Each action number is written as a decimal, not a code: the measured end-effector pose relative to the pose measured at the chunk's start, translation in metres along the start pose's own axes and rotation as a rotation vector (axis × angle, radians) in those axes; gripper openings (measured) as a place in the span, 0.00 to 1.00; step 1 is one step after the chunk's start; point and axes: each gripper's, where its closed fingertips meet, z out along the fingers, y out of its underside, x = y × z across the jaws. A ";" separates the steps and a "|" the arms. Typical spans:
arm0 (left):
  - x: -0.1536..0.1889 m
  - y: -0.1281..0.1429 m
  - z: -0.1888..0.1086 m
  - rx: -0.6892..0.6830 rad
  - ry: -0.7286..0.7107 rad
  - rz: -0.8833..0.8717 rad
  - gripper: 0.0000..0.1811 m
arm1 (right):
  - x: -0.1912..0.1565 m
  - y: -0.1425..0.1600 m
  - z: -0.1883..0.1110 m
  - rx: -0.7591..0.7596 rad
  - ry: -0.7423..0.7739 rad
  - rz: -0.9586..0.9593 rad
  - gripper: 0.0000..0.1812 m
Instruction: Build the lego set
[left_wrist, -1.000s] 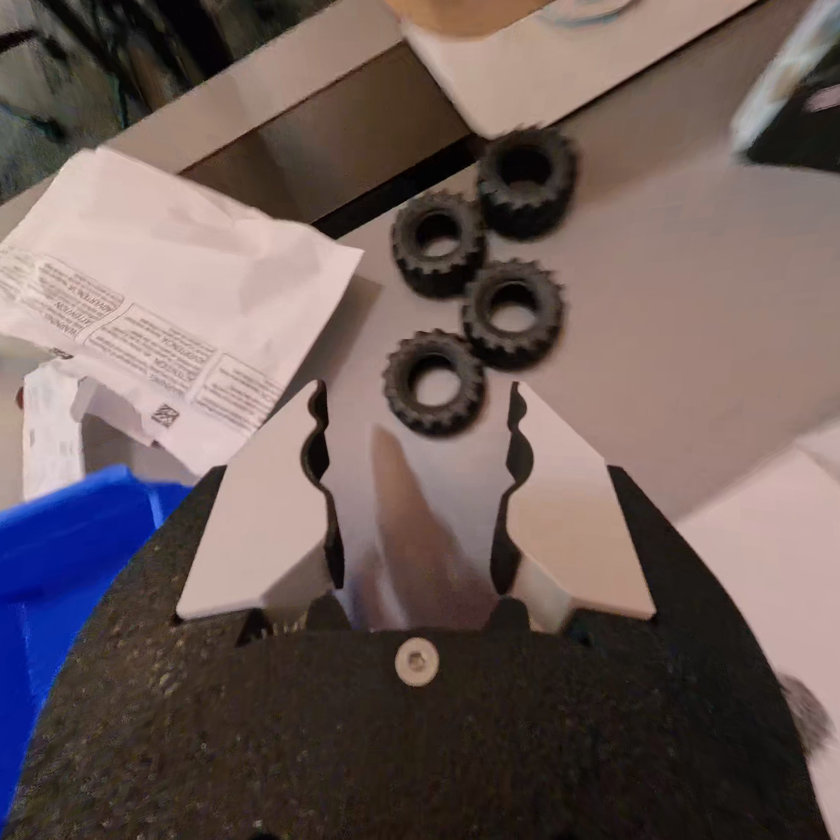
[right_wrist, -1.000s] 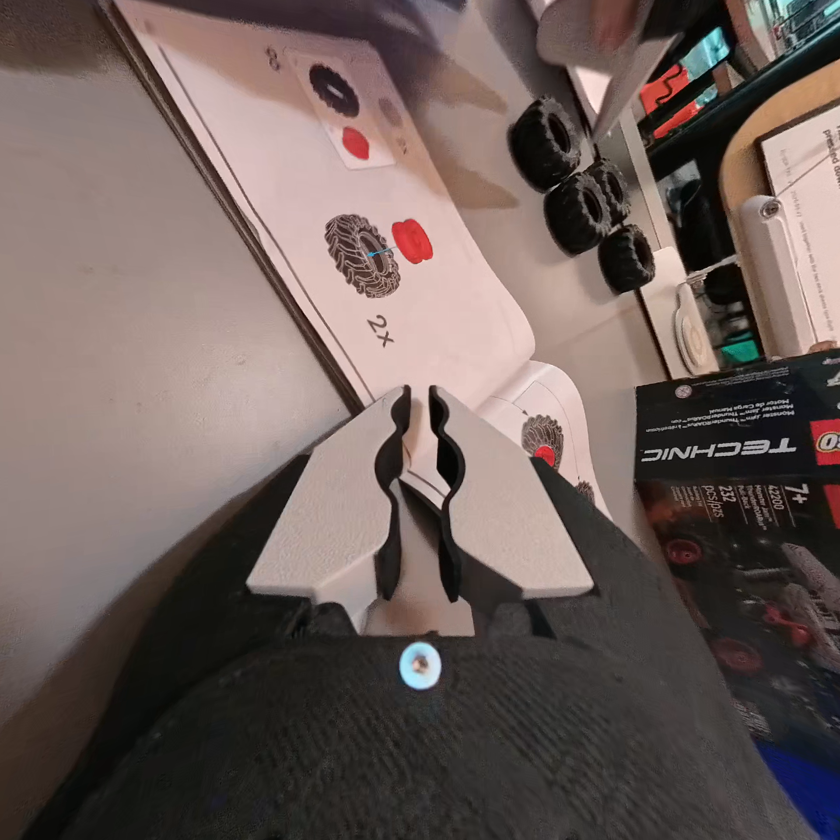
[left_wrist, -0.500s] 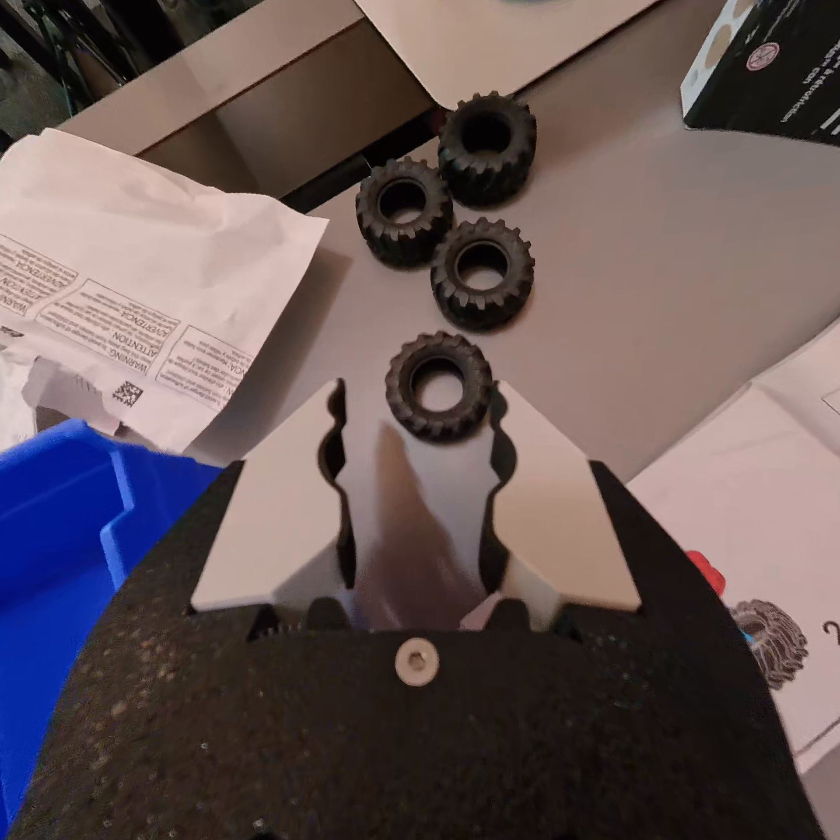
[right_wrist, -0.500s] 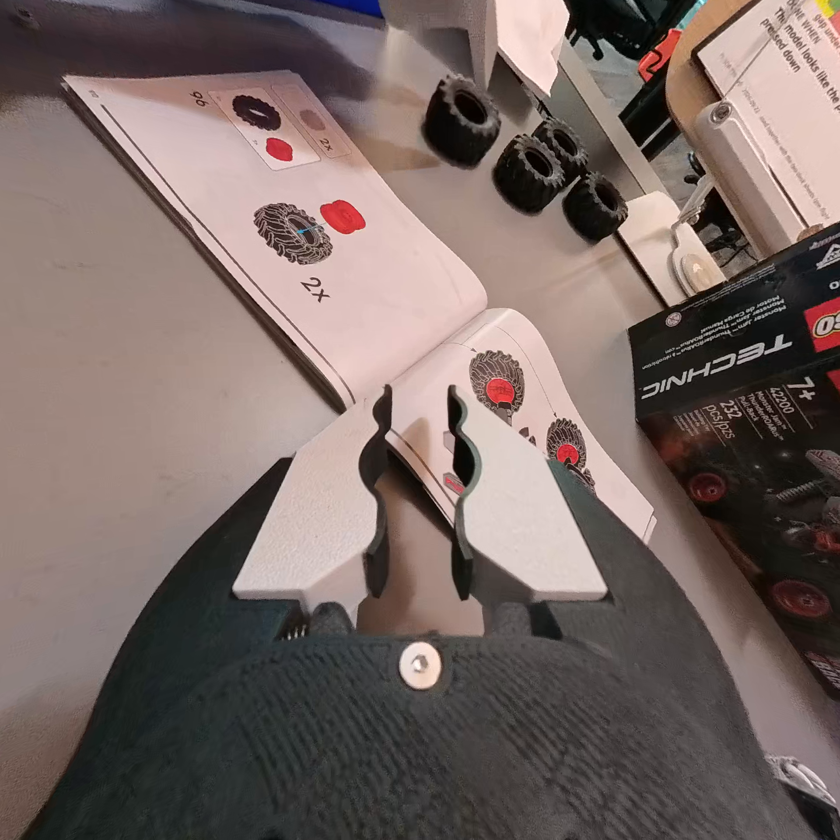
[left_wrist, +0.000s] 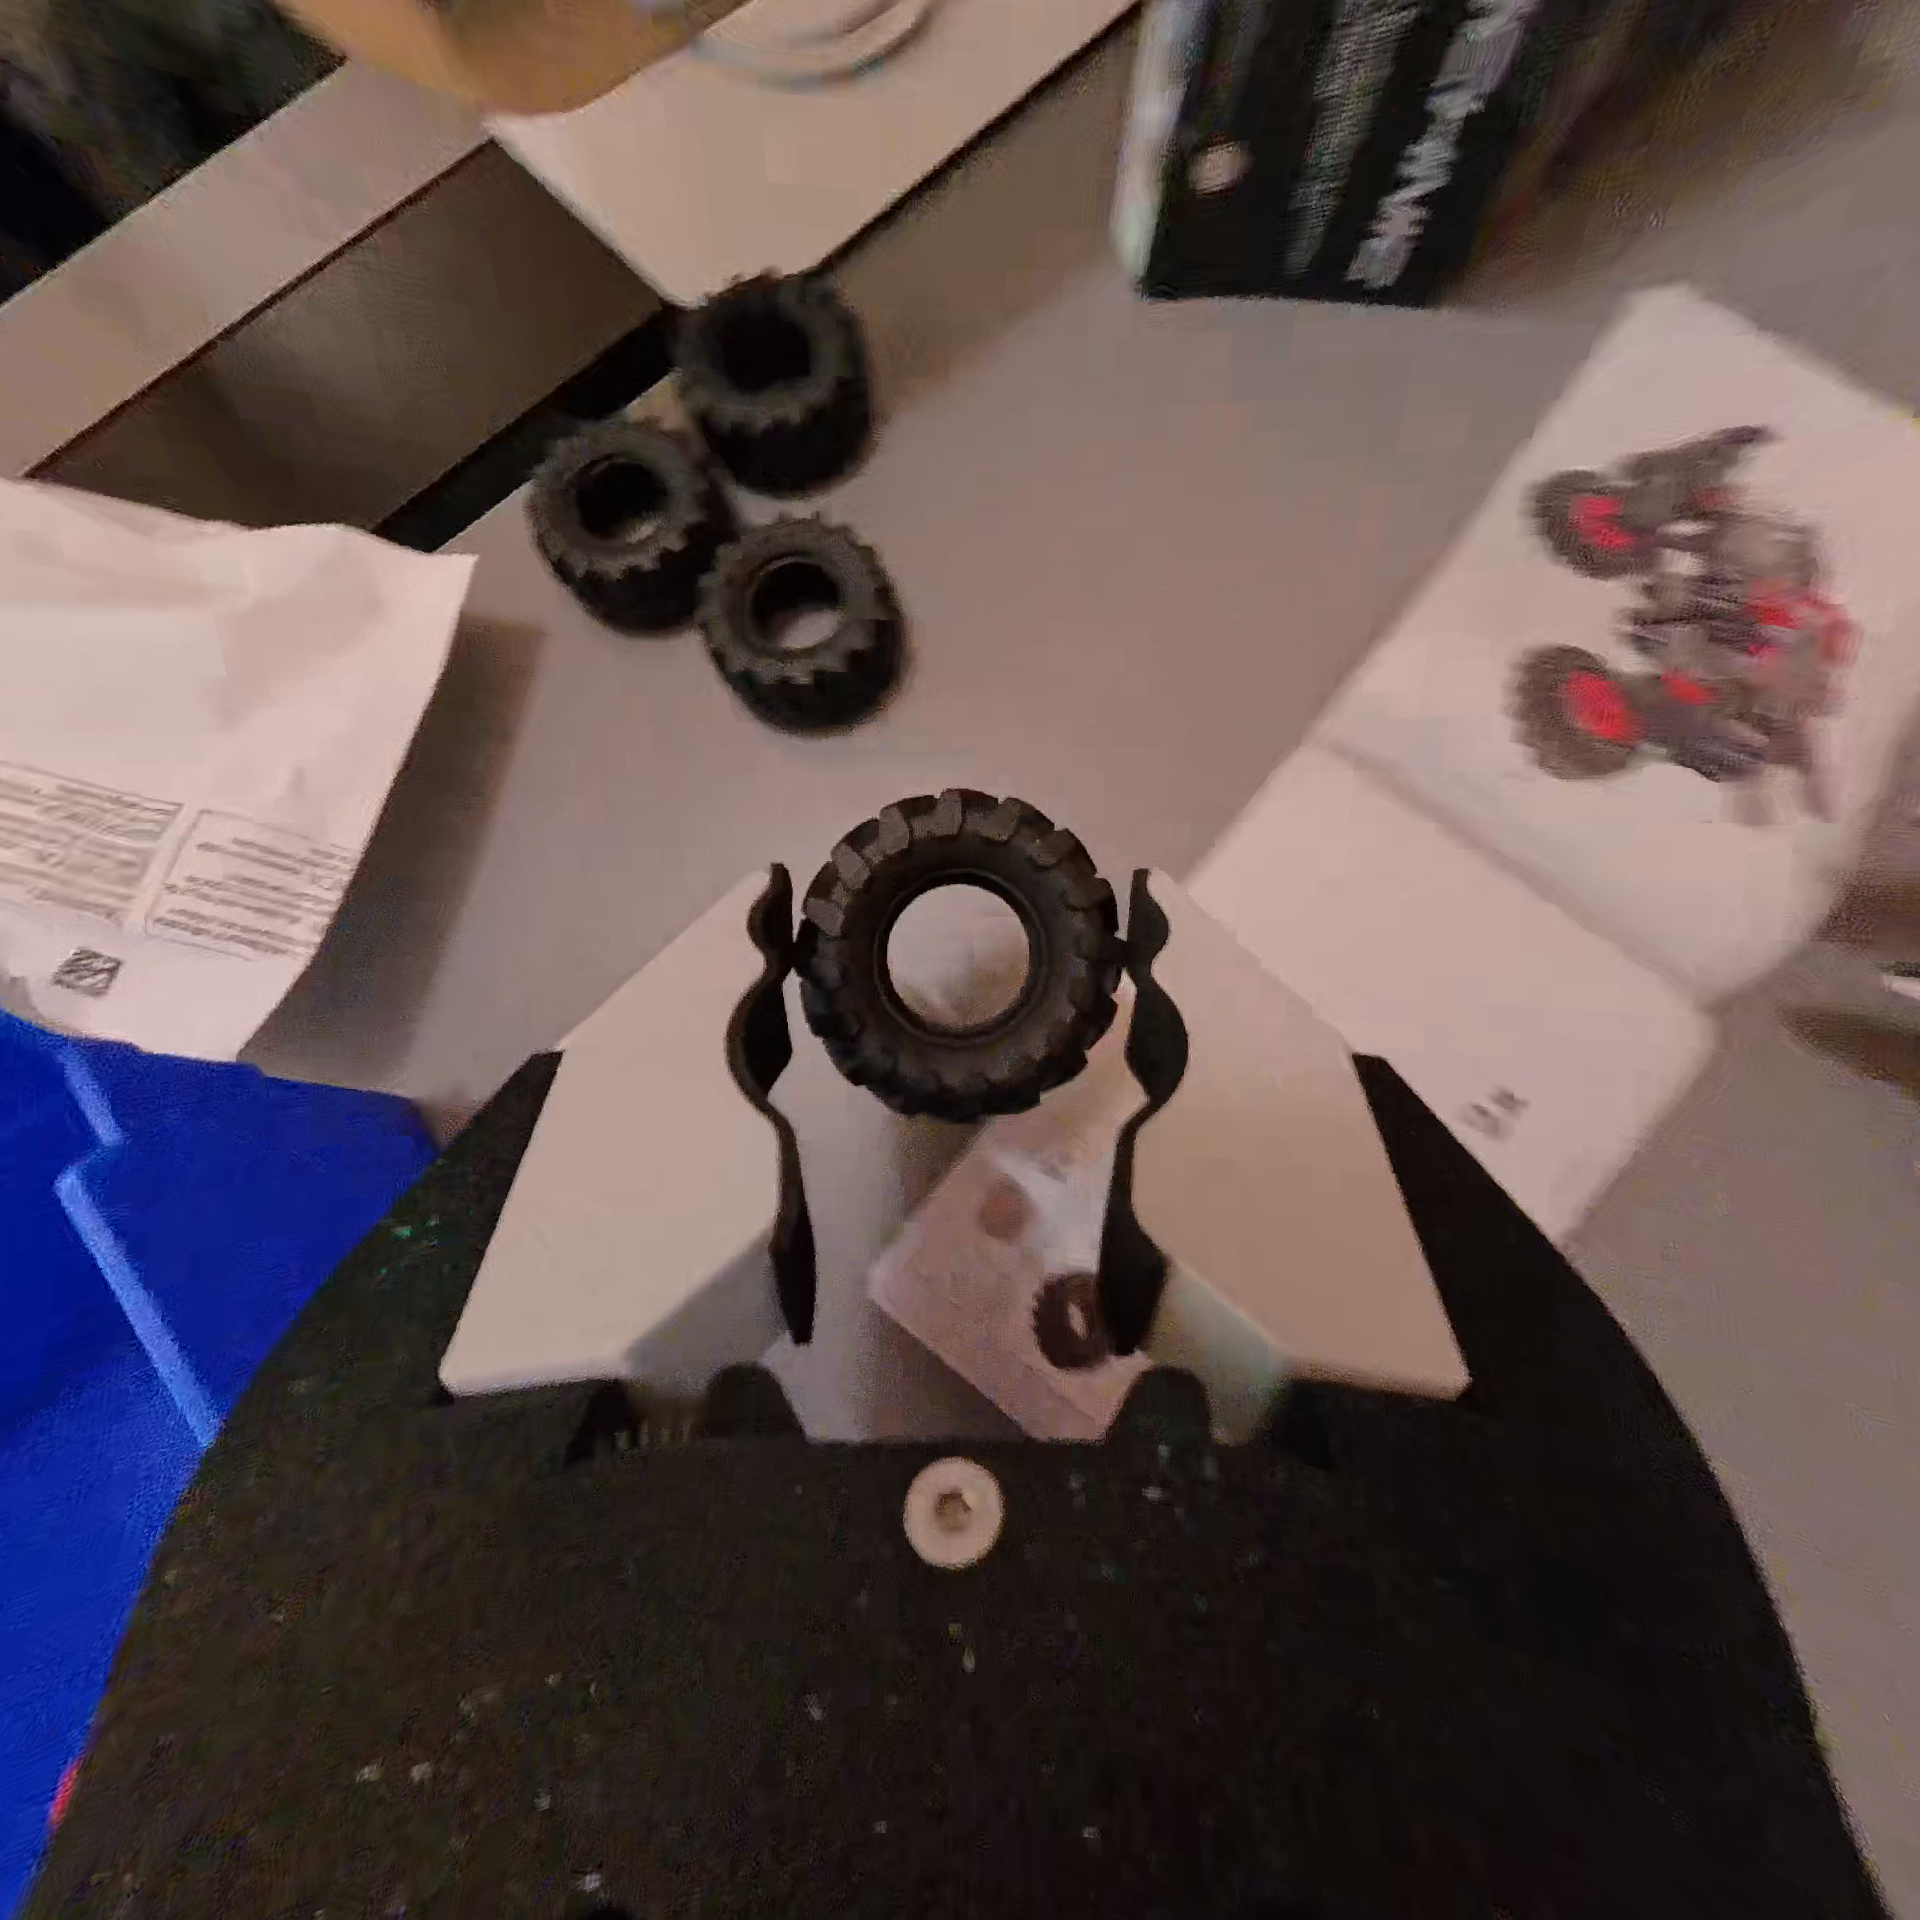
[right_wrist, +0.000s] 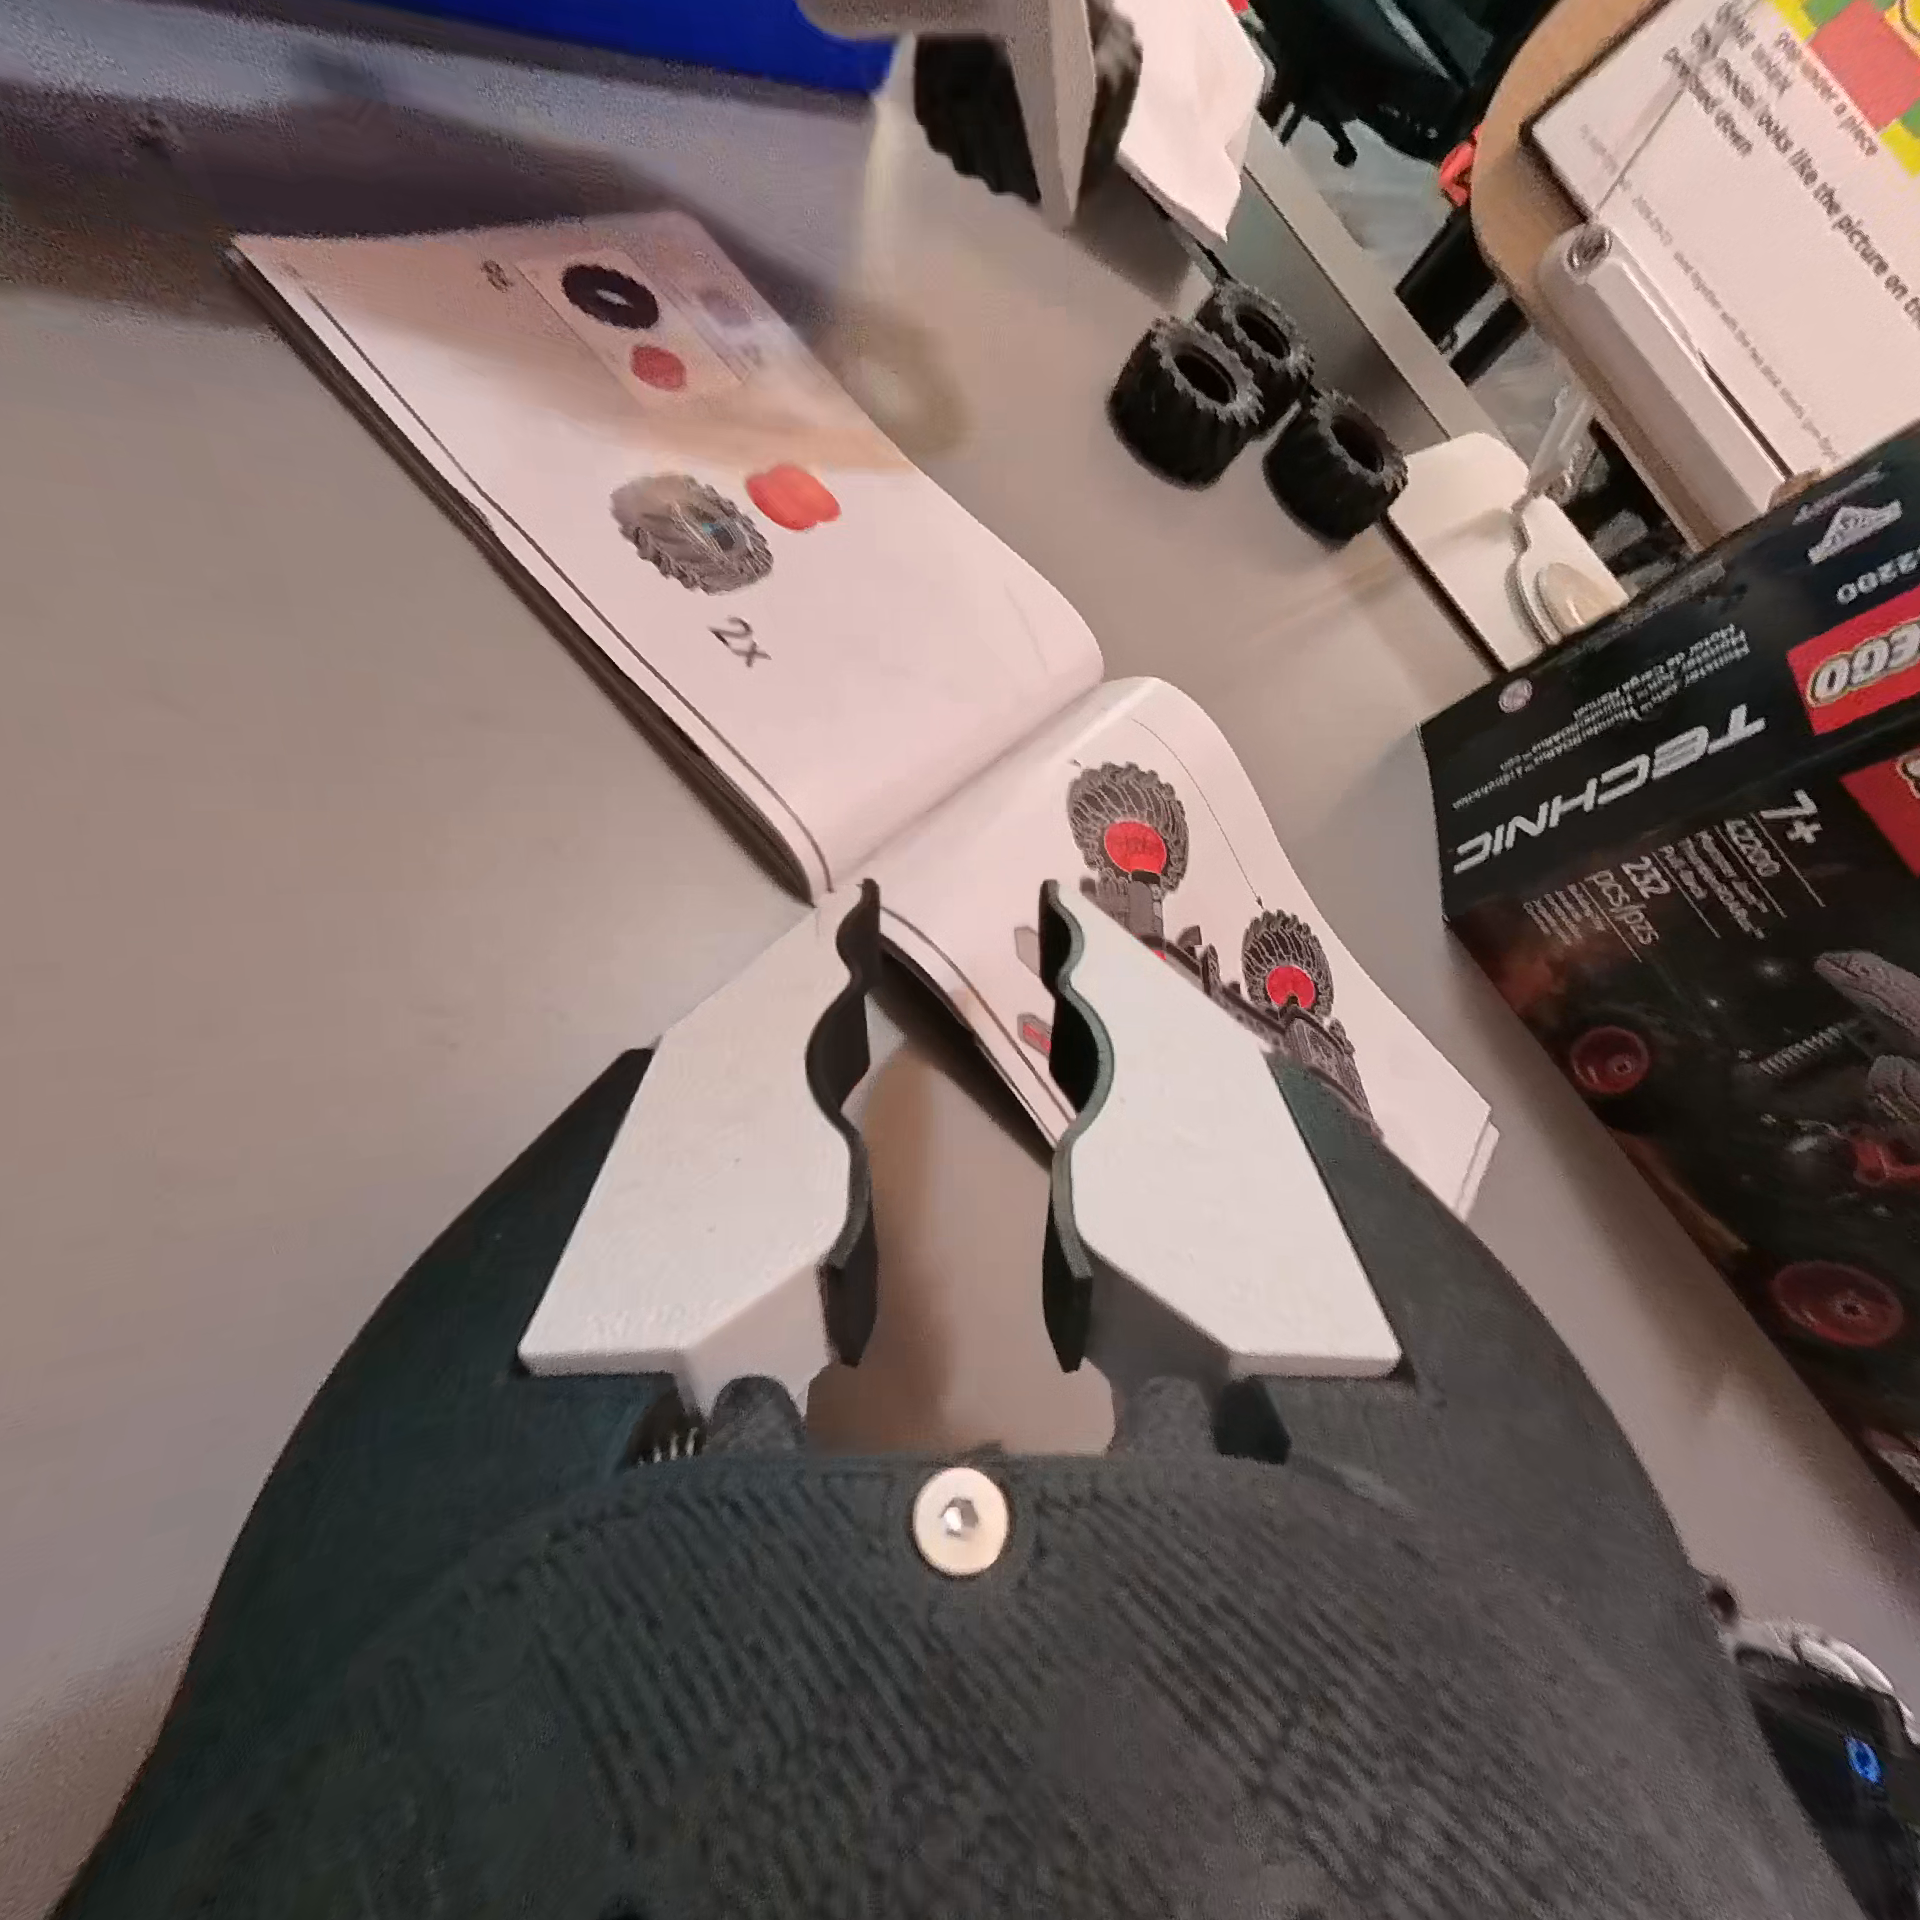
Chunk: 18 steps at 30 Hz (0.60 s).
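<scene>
Tire (left_wrist: 961, 971), black knobby rubber, is pinched across its tread between the two pads of the left gripper (left_wrist: 954, 935) and carried clear of the table (left_wrist: 1091, 499), hub hole facing the camera. Half a second ago this tire lay flat on the table just ahead of the spread jaws; now the jaws have closed to tire width and lifted it. One second ago it was the nearest of four on the table.

Outward from the claw, left wrist view: three remaining tires (left_wrist: 727, 530) cluster at 11 o'clock, touching one another. White paper parts bag (left_wrist: 208, 727) at 9 o'clock, blue bin (left_wrist: 125, 1247) at 8 o'clock. Open instruction booklet (left_wrist: 1455, 987) at 3 o'clock, and part of it lies under the claw. Black set box (left_wrist: 1330, 156) at 1 o'clock, blurred.

Right gripper (right_wrist: 956, 935) holds nothing, jaws parted by a moderate gap, wider than a second ago. It hovers low over the booklet's spine. In its view the left gripper with the tire shows at 12 o'clock, top edge; how high it is above the table I cannot tell through the motion blur.

Reading: the open page pairs a tire with a red rim. No loose red rim is visible in either view. Judged next step: fetch a rim with the free right gripper, press it into the held tire. Pick done, assembly of the wheel not yet begun.
</scene>
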 end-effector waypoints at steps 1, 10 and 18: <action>0.026 0.005 -0.020 0.021 0.078 0.046 0.34 | -0.003 -0.005 0.001 0.022 -0.017 -0.006 0.17; 0.155 0.140 -0.087 -0.127 0.316 0.203 0.34 | -0.041 -0.023 0.053 -0.029 -0.194 -0.213 0.12; 0.157 0.165 -0.058 -0.203 0.223 0.156 0.34 | -0.047 -0.033 0.078 -0.043 -0.190 -0.213 0.11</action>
